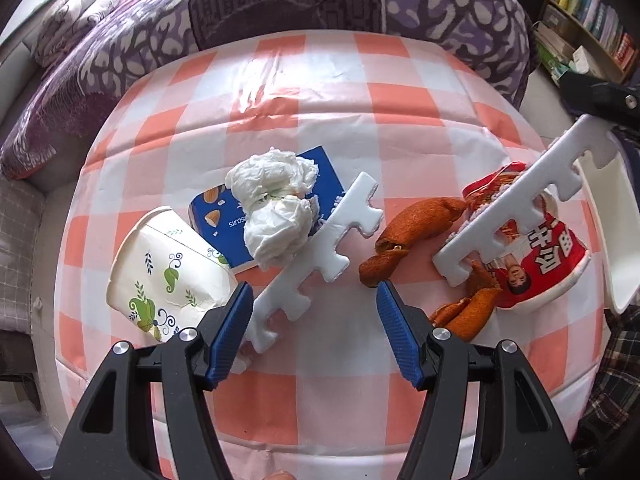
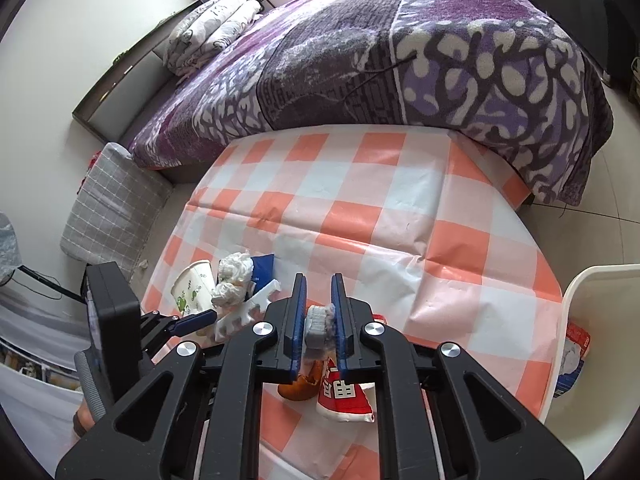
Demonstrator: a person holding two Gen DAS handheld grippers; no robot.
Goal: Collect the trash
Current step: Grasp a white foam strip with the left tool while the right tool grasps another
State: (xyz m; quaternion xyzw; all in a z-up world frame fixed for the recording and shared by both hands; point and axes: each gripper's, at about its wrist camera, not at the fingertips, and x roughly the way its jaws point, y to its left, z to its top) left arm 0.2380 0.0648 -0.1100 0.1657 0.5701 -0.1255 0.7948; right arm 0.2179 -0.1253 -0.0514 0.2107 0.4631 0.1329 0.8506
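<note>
My right gripper (image 2: 319,312) is shut on a white notched foam strip (image 2: 318,326); the left wrist view shows that strip (image 1: 516,204) lifted at a slant over a red snack wrapper (image 1: 548,264). Orange peel (image 1: 416,228) lies beside the wrapper, with more peel at its near end. My left gripper (image 1: 316,296) hangs open above the checked tablecloth (image 1: 320,340), nothing between its pads. A second foam strip (image 1: 316,248) lies just off its left finger. Crumpled tissue (image 1: 276,208) rests on a blue biscuit box (image 1: 224,216), and a tipped paper cup (image 1: 168,276) lies to the left.
A white bin (image 2: 592,320) stands off the table's right edge with some wrappers inside. A bed with a purple patterned blanket (image 2: 400,60) runs along the table's far side. A grey checked cushion (image 2: 112,208) sits on the floor at left, bookshelves (image 1: 588,12) at far right.
</note>
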